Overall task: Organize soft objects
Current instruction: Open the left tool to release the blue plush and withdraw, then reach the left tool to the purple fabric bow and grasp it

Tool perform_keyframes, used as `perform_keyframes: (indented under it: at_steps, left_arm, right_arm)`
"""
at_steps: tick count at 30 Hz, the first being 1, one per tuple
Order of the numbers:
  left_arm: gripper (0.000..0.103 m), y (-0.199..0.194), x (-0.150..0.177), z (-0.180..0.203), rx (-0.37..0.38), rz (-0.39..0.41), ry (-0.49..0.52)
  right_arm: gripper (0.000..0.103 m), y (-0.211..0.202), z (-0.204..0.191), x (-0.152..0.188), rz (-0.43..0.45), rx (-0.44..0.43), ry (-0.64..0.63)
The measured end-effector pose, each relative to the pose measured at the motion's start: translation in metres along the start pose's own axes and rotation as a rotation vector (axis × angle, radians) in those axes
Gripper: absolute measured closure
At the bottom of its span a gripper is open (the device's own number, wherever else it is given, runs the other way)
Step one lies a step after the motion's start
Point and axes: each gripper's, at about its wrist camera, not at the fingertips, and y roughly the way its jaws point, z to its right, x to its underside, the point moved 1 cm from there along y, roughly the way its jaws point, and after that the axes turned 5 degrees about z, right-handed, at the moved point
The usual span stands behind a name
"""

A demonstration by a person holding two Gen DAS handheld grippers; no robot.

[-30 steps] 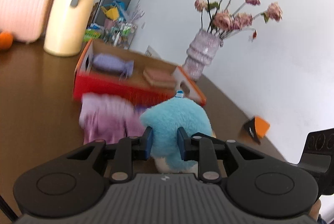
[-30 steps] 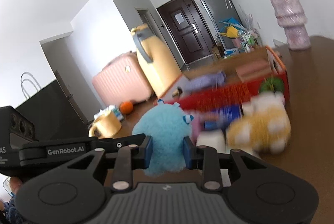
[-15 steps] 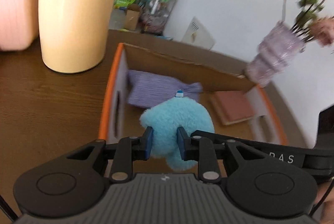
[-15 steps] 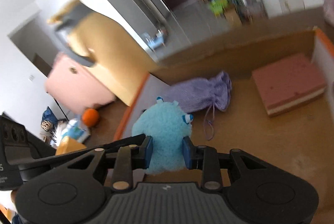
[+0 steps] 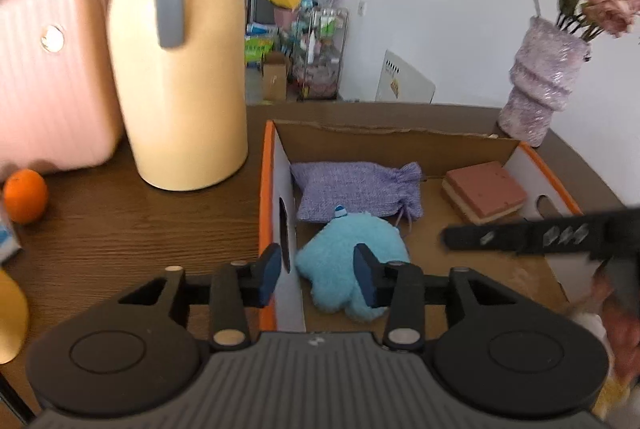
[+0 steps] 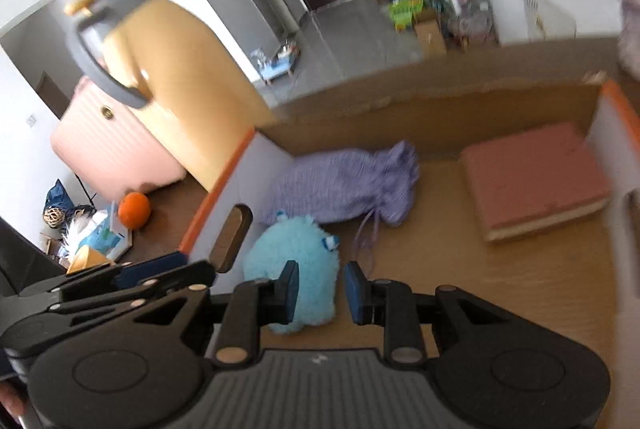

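Note:
A fluffy blue plush toy (image 5: 348, 249) (image 6: 296, 265) lies on the floor of an orange-rimmed cardboard box (image 5: 266, 189) (image 6: 218, 197), close to its left wall. My left gripper (image 5: 316, 275) hovers above it with its jaws opening; its pads stand clear of the plush, and its left finger is over the box wall. My right gripper (image 6: 322, 287) is just right of the plush, jaws closing slightly on a narrow gap, and bare box floor shows beside its right pad. A lilac drawstring pouch (image 5: 356, 189) (image 6: 344, 185) and a pink sponge block (image 5: 484, 195) (image 6: 536, 177) also lie in the box.
A tall yellow jug (image 5: 180, 89) and a pink case (image 5: 52, 89) stand left of the box on the wooden table (image 5: 140, 229). An orange (image 5: 25, 195) lies at the far left. A lilac vase (image 5: 536, 97) with dried roses stands behind the box's right corner.
Both grippers carried the plush over the box while shut on it. It has dropped to the box floor, and the left jaws have spread wide.

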Motion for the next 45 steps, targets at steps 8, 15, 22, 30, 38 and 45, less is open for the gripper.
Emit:
perform_keyframes:
  at_steps: [8, 15, 22, 30, 38, 45]
  left_arm:
    - [0.035, -0.093, 0.016, 0.009, -0.099, 0.219, 0.080]
    - [0.021, -0.187, 0.072, 0.009, -0.164, 0.483, 0.091]
    - [0.020, -0.233, 0.100, 0.021, -0.122, 0.578, 0.033]
    - [0.016, -0.272, 0.152, 0.027, -0.092, 0.594, -0.023]
    - [0.012, -0.317, 0.231, 0.057, -0.077, 0.614, 0.049]
    - [0.012, -0.338, 0.284, 0.075, -0.043, 0.552, 0.101]
  right_arm:
    - [0.055, -0.137, -0.017, 0.010, 0.264, 0.109, -0.190]
    - [0.019, -0.234, -0.025, 0.080, 0.539, 0.229, -0.341]
    - [0.014, -0.263, -0.034, 0.134, 0.646, 0.233, -0.355]
    - [0.014, -0.290, -0.044, 0.202, 0.712, 0.264, -0.365]
    - [0.014, -0.319, -0.050, 0.292, 0.688, 0.231, -0.365]
    - [0.014, -0.333, -0.051, 0.354, 0.597, 0.231, -0.332]
